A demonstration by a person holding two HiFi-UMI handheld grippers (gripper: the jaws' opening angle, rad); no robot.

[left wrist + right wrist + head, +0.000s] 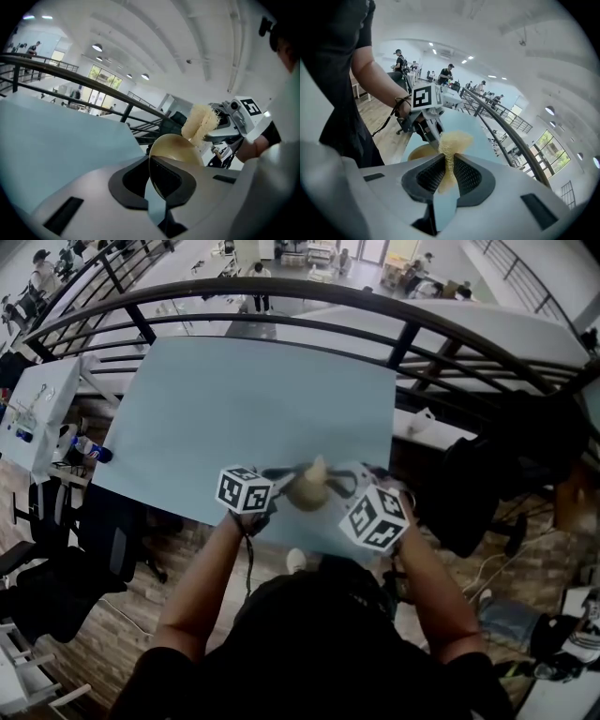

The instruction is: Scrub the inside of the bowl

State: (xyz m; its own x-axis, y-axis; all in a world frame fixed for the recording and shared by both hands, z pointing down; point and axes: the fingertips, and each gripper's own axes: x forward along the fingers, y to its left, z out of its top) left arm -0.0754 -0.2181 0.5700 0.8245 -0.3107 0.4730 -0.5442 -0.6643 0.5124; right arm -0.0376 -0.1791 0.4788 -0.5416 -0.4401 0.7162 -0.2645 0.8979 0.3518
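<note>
Over the near edge of the table (244, 409), your left gripper (151, 165) clamps the bowl (177, 146) by its rim (probably rigid, light, slick); your right gripper (449, 161) pinches a soft scrubber (454, 139).

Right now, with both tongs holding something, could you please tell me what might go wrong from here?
1. The left tongs pinch only the thin rim of the tilted bowl, so scrubbing pressure could lever it loose.
2. The right tongs squeeze the scrubber at a narrow waist, so it may pull out when rubbed.
3. Both work close to the near edge of the table, so a dropped bowl might fall to the floor.
</note>
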